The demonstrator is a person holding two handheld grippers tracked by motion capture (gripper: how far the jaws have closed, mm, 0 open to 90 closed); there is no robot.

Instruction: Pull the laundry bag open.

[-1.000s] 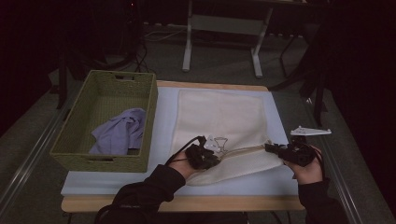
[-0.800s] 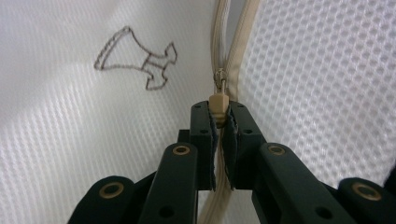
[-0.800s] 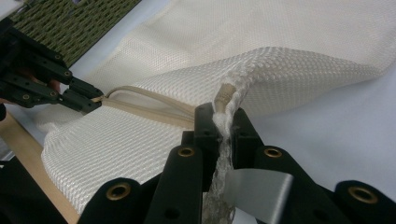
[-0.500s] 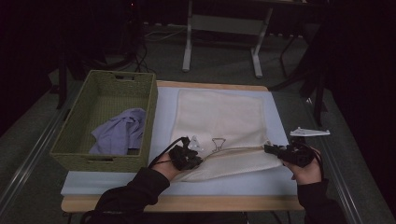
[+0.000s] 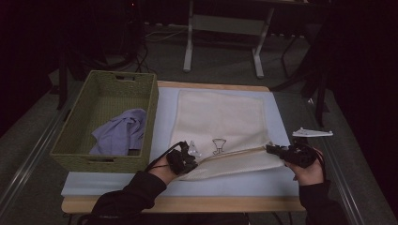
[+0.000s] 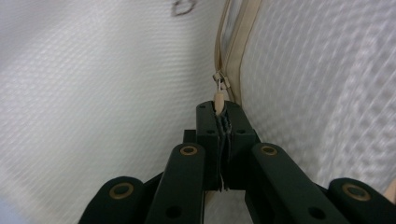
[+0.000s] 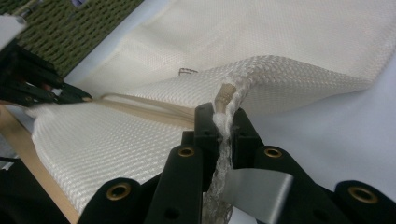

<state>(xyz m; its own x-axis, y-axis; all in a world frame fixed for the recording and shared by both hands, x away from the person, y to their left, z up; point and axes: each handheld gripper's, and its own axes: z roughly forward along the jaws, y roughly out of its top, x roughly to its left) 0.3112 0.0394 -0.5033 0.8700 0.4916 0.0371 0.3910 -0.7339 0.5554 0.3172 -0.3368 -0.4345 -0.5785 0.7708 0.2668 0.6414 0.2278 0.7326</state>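
A cream mesh bag (image 5: 220, 115) lies flat on the pale mat, its zipper (image 6: 229, 56) running along the near edge. My left gripper (image 5: 187, 161) is at the bag's near left corner, shut on the small cream zipper pull (image 6: 218, 98). In the left gripper view the jaws (image 6: 218, 109) meet tightly around that pull. At the bag's near right corner my right gripper (image 5: 277, 151) is shut on a bunched fold of mesh (image 7: 231, 91) and lifts it slightly. The right gripper view shows its jaws (image 7: 218, 119) pinching the cloth, with the left gripper (image 7: 70, 95) farther off.
A green woven basket (image 5: 98, 161) stands left of the mat with a purple cloth (image 5: 119, 133) inside. A small wire-shaped mark (image 5: 218, 145) sits on the bag near the zipper. The wooden table edge (image 5: 187, 204) runs along the front. Metal stand legs rise behind the table.
My left gripper has moved left along the bag's near edge with the zipper pull. The right gripper has stayed put on its corner.
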